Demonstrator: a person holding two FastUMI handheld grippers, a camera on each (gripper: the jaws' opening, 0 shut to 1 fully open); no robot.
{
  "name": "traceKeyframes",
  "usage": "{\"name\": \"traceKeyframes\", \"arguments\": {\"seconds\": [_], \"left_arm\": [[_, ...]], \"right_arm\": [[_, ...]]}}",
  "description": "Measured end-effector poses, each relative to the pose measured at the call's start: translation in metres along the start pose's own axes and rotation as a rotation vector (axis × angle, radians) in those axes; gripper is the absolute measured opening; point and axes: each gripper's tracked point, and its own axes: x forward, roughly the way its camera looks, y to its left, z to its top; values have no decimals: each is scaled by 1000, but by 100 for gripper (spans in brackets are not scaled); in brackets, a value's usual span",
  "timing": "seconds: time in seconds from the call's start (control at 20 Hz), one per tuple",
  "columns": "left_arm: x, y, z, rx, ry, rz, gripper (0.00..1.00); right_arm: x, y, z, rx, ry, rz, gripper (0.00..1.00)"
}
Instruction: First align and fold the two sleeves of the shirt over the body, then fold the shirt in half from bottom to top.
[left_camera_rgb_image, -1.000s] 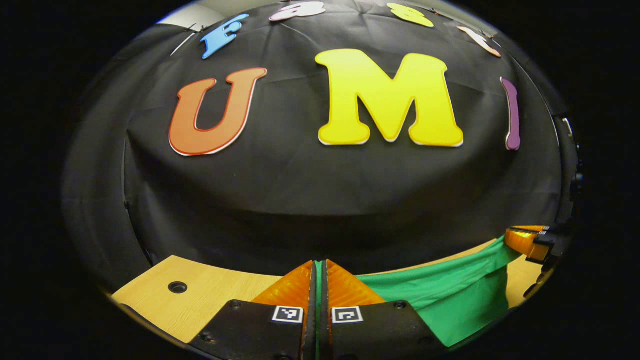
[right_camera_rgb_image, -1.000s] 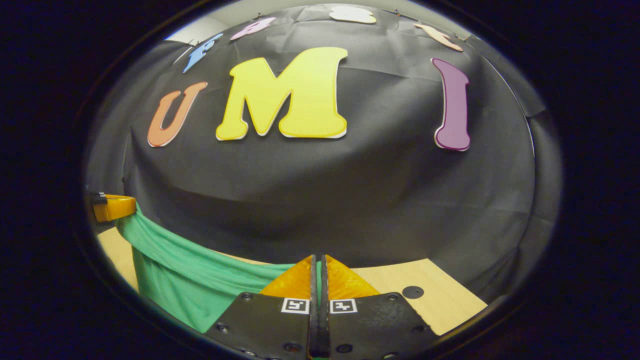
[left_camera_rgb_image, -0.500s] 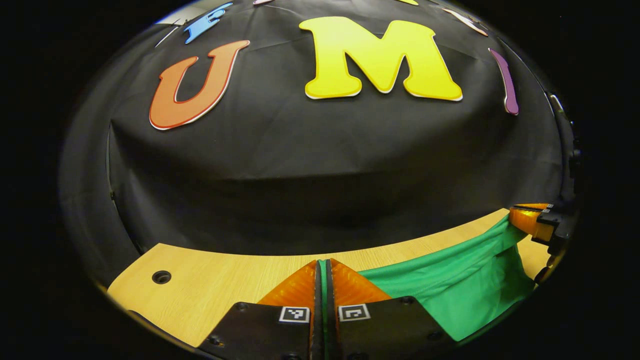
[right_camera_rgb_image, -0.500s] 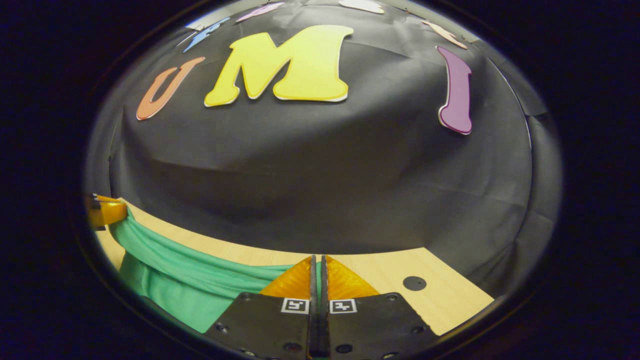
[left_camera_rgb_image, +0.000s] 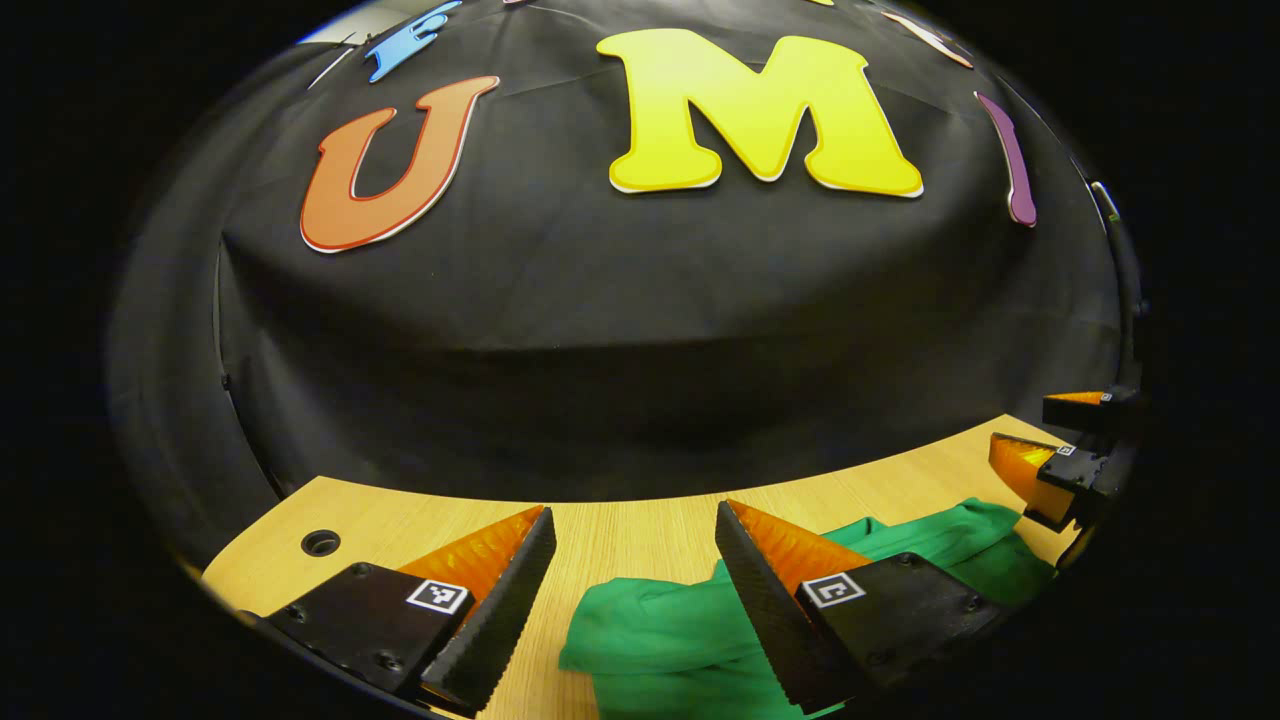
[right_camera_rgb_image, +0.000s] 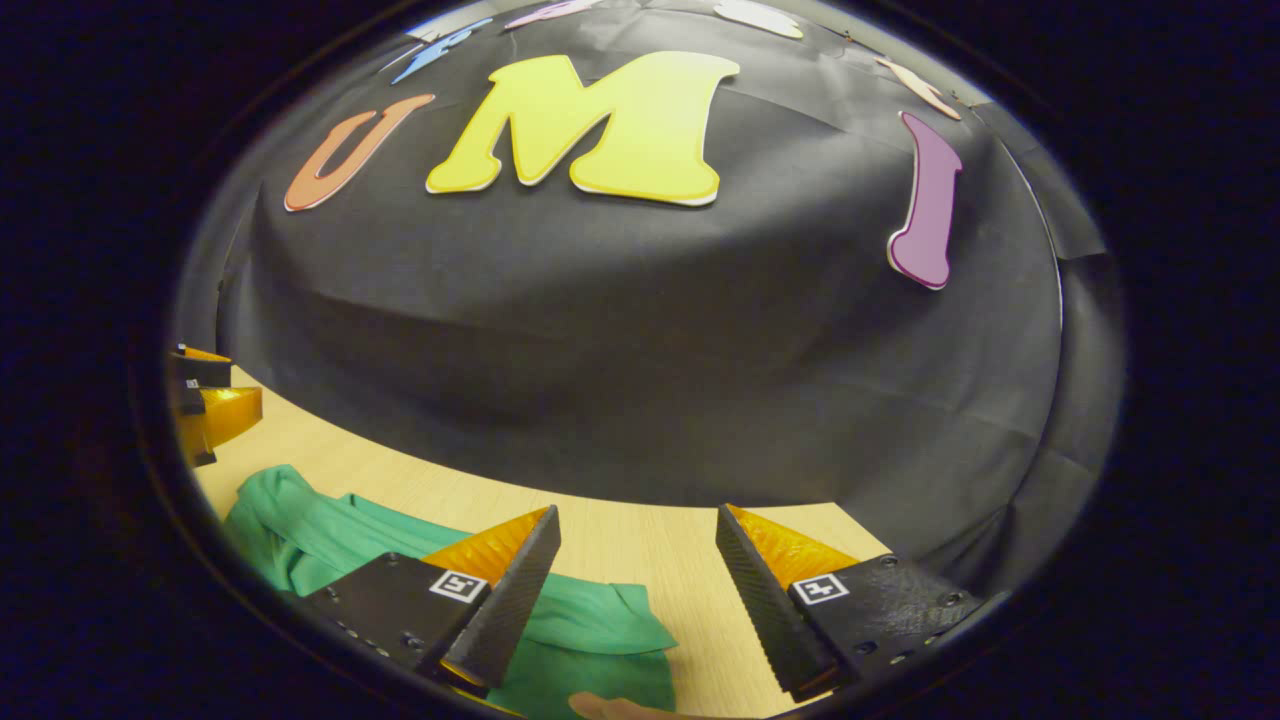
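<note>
You are holding both the left gripper (left_camera_rgb_image: 630, 590) and right gripper (right_camera_rgb_image: 635, 590) apart over the released shirt (left_camera_rgb_image: 700, 630); flatten its bunched edge squarely on the table (left_camera_rgb_image: 620, 525).

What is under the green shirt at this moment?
The green shirt lies on the wooden table; the table beneath it is covered. Both grippers are open above it.

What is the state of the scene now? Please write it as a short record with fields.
left gripper: open, holds nothing
right gripper: open, holds nothing
shirt: green, lying loose and rumpled on the table
table: light wood with a round hole
backdrop: black cloth wall behind the table
</note>
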Motion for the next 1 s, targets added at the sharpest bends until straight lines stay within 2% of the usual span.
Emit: {"name": "traceKeyframes", "arguments": {"seconds": [0.2, 0.35, 0.5, 0.6, 0.75, 0.85, 1.0], "left_arm": [[-11, 2, 8, -29, -1, 9, 100], [-26, -5, 4, -75, 23, -13, 100], [-46, -7, 2, -47, 28, -4, 100], [-67, -7, 4, -35, 9, 9, 100], [-109, -15, -9, -48, 24, 1, 100], [-140, -13, -13, -54, -2, 25, 100], [-190, -12, -25, -22, 27, 54, 100]], "right_arm": [[-20, 8, 7, -3, 23, 41, 96], [-42, 15, 9, 33, 39, 93, 95], [-67, 7, 11, 38, 32, 92, 95], [-90, 1, 15, 23, 13, 88, 95], [-131, 7, 26, 42, -12, 143, 95], [-163, 7, 18, 71, -55, 165, 96], [-207, 14, -19, 68, 16, 224, 96]]}}
